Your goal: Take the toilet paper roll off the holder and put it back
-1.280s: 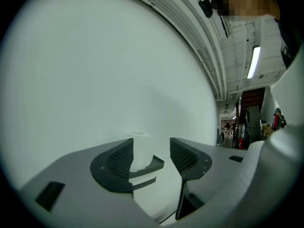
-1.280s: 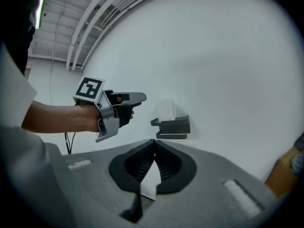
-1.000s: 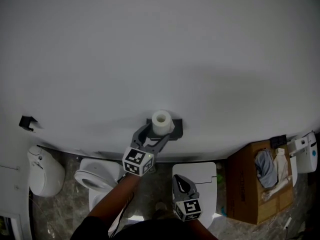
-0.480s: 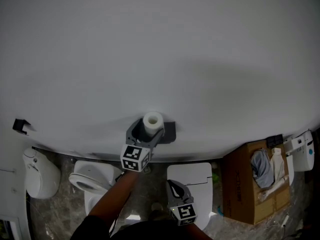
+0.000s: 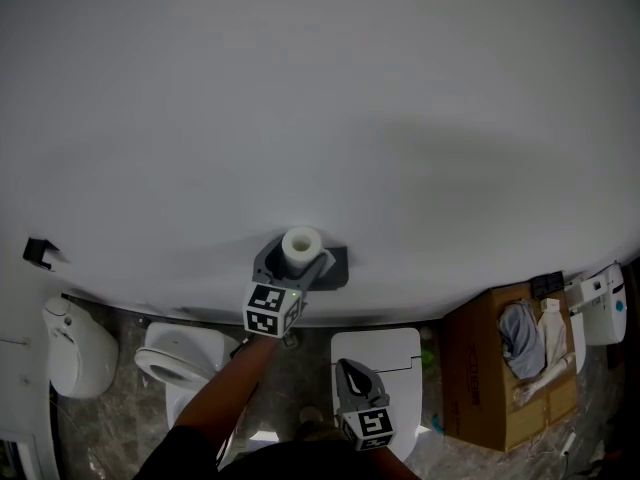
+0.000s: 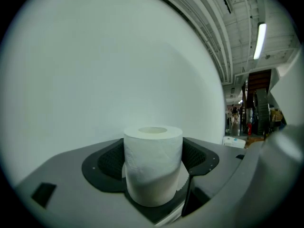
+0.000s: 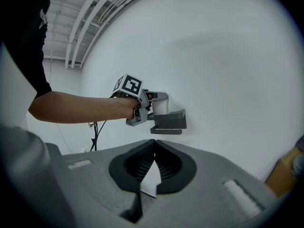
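Note:
A white toilet paper roll (image 6: 153, 163) stands upright between the black pads of my left gripper (image 6: 153, 151), and both pads touch its sides as the jaws close in. In the head view that left gripper (image 5: 298, 256) reaches to the wall, with the roll (image 5: 302, 246) just above the dark grey holder (image 5: 335, 268). The right gripper view shows the same holder (image 7: 168, 122) under the left gripper. Whether the roll still rests on the holder I cannot tell. My right gripper (image 7: 154, 144) is shut and empty, held low and away from the wall (image 5: 352, 376).
Below the wall stand a toilet with an open seat (image 5: 170, 363), a closed white lid (image 5: 395, 353) and another white fixture (image 5: 75, 348) at the left. A cardboard box (image 5: 480, 368) with cloth in it sits at the right. A small black fitting (image 5: 38, 252) hangs on the wall.
The left gripper has pushed forward so that its jaws, earlier spread short of the roll, now lie along the roll's sides. The right gripper has hardly moved.

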Motion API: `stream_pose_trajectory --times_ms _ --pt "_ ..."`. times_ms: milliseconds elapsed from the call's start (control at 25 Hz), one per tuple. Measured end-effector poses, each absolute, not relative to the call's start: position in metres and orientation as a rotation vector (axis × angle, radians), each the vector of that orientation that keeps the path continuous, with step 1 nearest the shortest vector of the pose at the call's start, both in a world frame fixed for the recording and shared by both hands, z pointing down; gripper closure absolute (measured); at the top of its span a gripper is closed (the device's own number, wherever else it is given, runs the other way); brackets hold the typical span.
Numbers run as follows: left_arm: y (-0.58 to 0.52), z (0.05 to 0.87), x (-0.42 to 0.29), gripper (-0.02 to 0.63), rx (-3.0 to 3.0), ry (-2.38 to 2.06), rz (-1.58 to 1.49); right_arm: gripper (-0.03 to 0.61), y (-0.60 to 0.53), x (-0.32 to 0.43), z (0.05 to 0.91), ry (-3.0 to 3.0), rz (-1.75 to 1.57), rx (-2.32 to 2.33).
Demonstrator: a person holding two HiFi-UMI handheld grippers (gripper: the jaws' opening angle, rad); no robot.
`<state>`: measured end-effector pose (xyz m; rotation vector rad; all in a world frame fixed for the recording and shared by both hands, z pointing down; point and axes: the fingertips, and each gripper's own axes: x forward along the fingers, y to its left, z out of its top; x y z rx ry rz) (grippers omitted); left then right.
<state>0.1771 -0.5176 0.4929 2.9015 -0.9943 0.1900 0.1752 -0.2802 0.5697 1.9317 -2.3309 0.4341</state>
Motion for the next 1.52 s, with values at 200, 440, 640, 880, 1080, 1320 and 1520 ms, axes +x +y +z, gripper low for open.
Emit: stream_pose_trajectory --times_ms 200,440,640,880,1080,1320,1520 --pt "-0.509 0.468 0.165 0.25 2.914 -0.996 0.106 0.578 -0.282 0.182 0.558 -2.333 0.404 1.955" --pt "-0.473 0.424 0.111 0.249 2.861 -1.056 0.043 0.578 -0.283 0.191 0.54 -2.297 0.359 2.008" --pt "-0.421 0.393 0.042 0.249 2.825 -1.171 -0.008 0.578 -0.278 0.182 0.495 -2.315 0.27 2.038" --pt "-0.358 0.408 -0.043 0.249 2.723 -1.315 -0.022 0.578 -0.249 0.162 0.471 -2.362 0.252 2.06" --pt "-0.322 0.441 -0.096 0.249 2.613 -1.42 0.01 0.578 -0.234 0.148 0.477 -2.368 0.273 2.028" --pt "-0.301 0.451 -0.13 0.249 2.56 -1.5 0.036 0.578 -0.224 0.136 0.476 -2.383 0.274 2.009" --pt "-0.311 0.44 -0.12 0.249 2.596 -1.471 0.034 0.578 -0.231 0.133 0.479 -2.387 0.27 2.001"
